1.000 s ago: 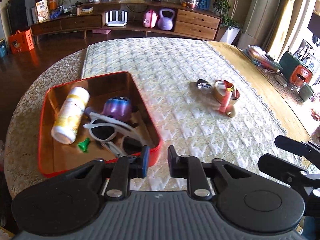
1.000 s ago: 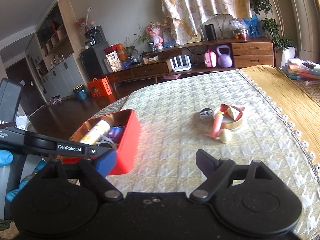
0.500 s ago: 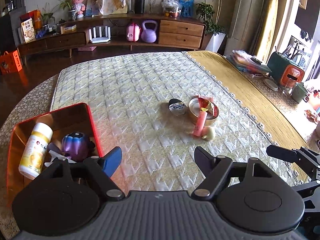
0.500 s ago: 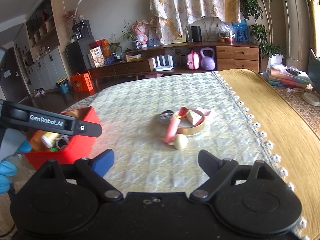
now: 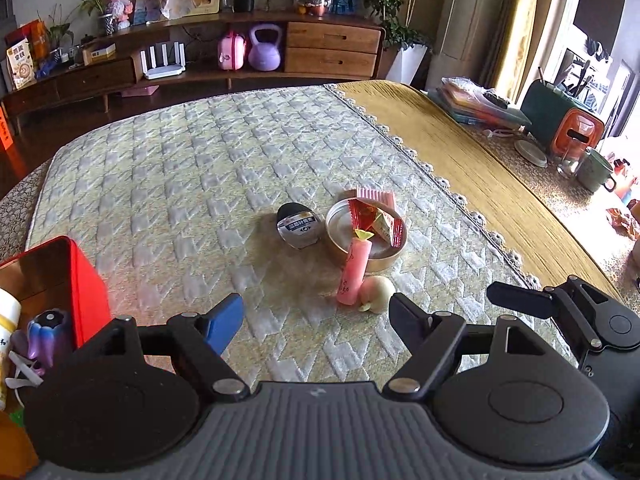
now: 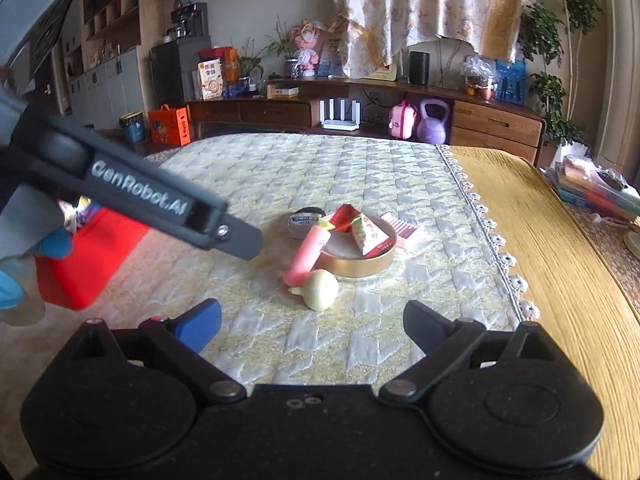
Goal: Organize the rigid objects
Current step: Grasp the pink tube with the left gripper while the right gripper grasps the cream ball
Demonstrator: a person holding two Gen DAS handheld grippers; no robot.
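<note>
A pink tube (image 5: 353, 271) is propped on the rim of a round tin lid (image 5: 366, 233) mid-table, with a pale onion-like piece (image 5: 377, 288) just beside it and a small black jar (image 5: 300, 225) near. The red box (image 5: 89, 280) stands to the left, already holding items. Both the left gripper (image 5: 316, 312) and right gripper (image 6: 312, 320) are held spread and empty. An approach to the cluster is judged under way; a lowering over one piece is needed next.

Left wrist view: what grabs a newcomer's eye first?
The small cluster mid-table: a round gold tin holding red wrappers, a pink tube leaning on its near rim, and a pale peach-like piece beside the tube. Then the red box at the left edge, with both open grippers empty in the foreground.
</note>
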